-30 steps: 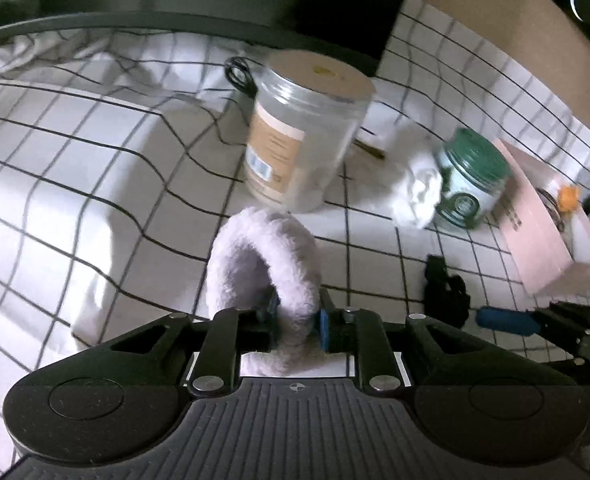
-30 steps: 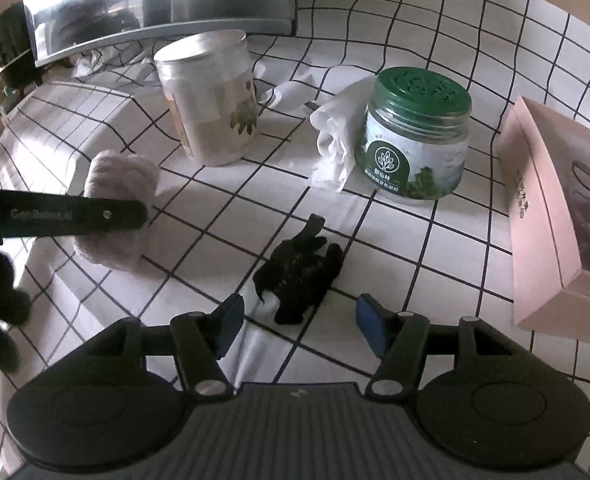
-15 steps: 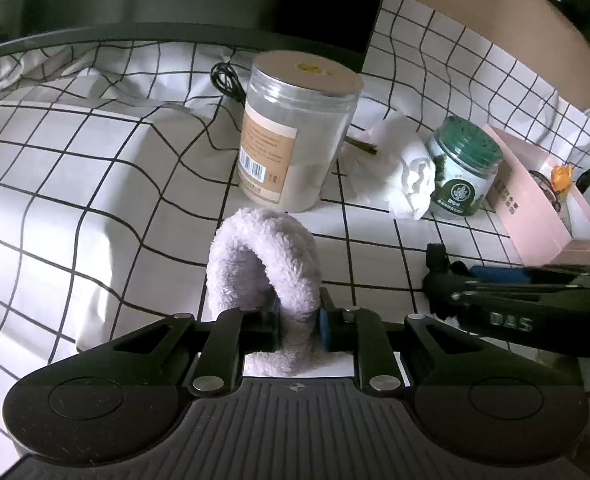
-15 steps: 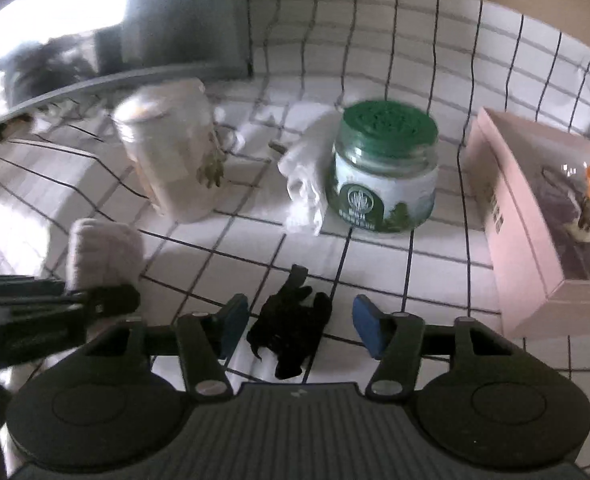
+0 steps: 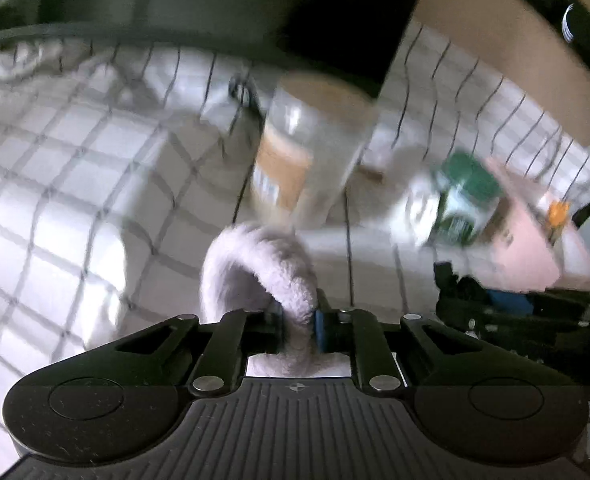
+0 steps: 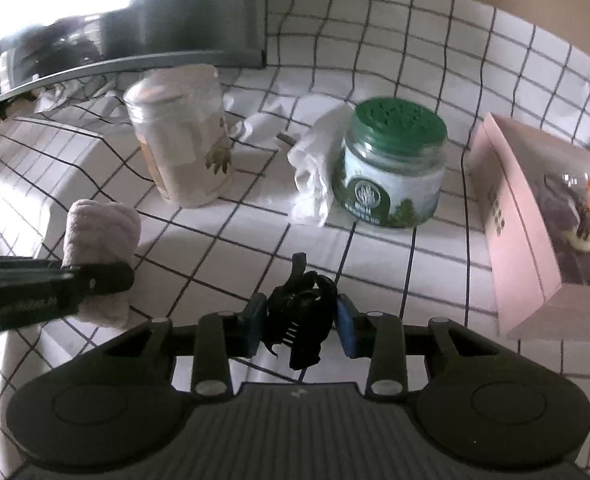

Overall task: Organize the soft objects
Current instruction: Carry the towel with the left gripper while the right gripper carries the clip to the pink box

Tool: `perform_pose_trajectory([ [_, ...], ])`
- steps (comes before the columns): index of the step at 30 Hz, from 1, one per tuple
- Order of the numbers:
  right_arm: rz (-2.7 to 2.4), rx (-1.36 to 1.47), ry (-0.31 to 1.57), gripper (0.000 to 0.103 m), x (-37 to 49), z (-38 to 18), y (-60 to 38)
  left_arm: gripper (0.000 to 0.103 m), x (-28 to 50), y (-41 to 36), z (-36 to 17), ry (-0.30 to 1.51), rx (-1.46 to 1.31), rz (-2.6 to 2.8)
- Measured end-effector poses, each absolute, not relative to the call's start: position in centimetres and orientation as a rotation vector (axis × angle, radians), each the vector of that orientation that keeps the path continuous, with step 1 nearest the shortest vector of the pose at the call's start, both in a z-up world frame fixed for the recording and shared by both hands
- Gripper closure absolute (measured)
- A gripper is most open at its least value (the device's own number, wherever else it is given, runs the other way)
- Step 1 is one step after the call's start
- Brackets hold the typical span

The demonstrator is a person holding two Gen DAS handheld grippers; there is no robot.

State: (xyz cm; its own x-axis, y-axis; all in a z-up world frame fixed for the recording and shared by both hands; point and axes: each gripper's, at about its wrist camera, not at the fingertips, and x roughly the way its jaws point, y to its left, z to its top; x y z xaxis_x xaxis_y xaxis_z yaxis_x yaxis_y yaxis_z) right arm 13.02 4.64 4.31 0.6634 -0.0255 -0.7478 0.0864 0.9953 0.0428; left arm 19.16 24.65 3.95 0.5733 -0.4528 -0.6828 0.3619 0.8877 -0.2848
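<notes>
My left gripper point(image 5: 300, 326) is shut on a fluffy pale lilac scrunchie point(image 5: 257, 264), which arches up in front of the fingers; it also shows in the right wrist view point(image 6: 101, 240), held at the left. My right gripper point(image 6: 301, 326) is closed around a black hair claw clip point(image 6: 301, 316), with both blue pads against its sides. The clip also shows as a dark shape in the left wrist view point(image 5: 453, 292). A crumpled white cloth point(image 6: 315, 176) lies next to the green jar. The left wrist view is blurred.
A tall clear jar point(image 6: 183, 136) stands at the back left and a green-lidded jar point(image 6: 391, 168) at the back middle. A pink box point(image 6: 535, 232) lies at the right. A monitor point(image 6: 127, 20) stands behind, on the checked white cloth point(image 6: 375, 260).
My right gripper has moved forward over the black clip and closed its pads onto it. My left gripper keeps its hold on the scrunchie and is moving, blurring its view.
</notes>
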Motion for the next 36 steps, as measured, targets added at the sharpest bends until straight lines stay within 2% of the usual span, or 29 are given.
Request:
perform_pose_trajectory([
  [4,-0.006,0.061,0.775,0.067,13.4,7.3,4.6,0.087,20.9,26.0,9.4,0.669,-0.080,-0.462],
  [10,0.041,0.076,0.563,0.067,15.3,15.9,2.3,0.087,24.6,25.5,18.0,0.508,0.012,-0.411],
  [16,-0.020,0.002,0.408,0.067,14.8,23.0,-2.4,0.087,26.7,21.5,23.8,0.443,0.070,-0.431],
  [22,-0.154,0.000,0.339,0.067,12.0,25.8,-8.8,0.087,24.5,13.9,25.1,0.428,0.133,-0.565],
  [32,-0.286,0.036,0.349,0.067,7.9,25.0,-16.6,0.087,21.6,0.7,23.2,0.468,0.216,-0.801],
  [36,-0.314,0.049,0.354,0.067,5.7,24.5,-19.3,0.087,21.2,-1.2,22.1,0.515,0.205,-0.855],
])
